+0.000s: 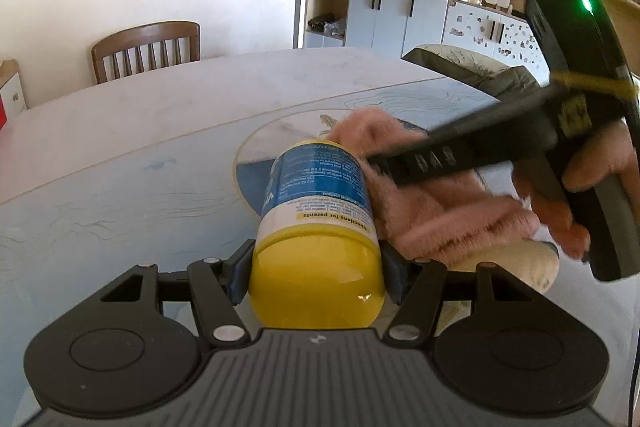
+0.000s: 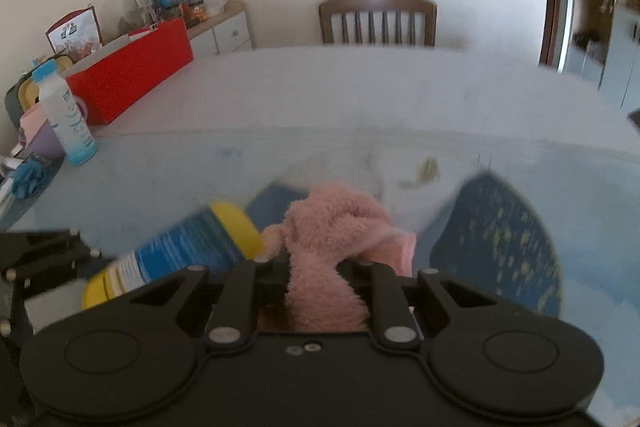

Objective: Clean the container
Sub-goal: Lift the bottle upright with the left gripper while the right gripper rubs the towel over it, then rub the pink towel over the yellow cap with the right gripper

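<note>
You have one yellow-capped plastic container with a blue and white label (image 1: 316,215), low in the left wrist frame's centre, and one fluffy pink cloth (image 2: 332,239). Count two black tools: the left tool (image 1: 316,267) and the right tool (image 2: 316,267). At the right wrist frame's left sit one red box (image 2: 132,75) and one white bottle with a blue cap (image 2: 66,113). One brown wooden chair (image 2: 378,21) stands behind the one pale desk (image 2: 320,95).
</note>
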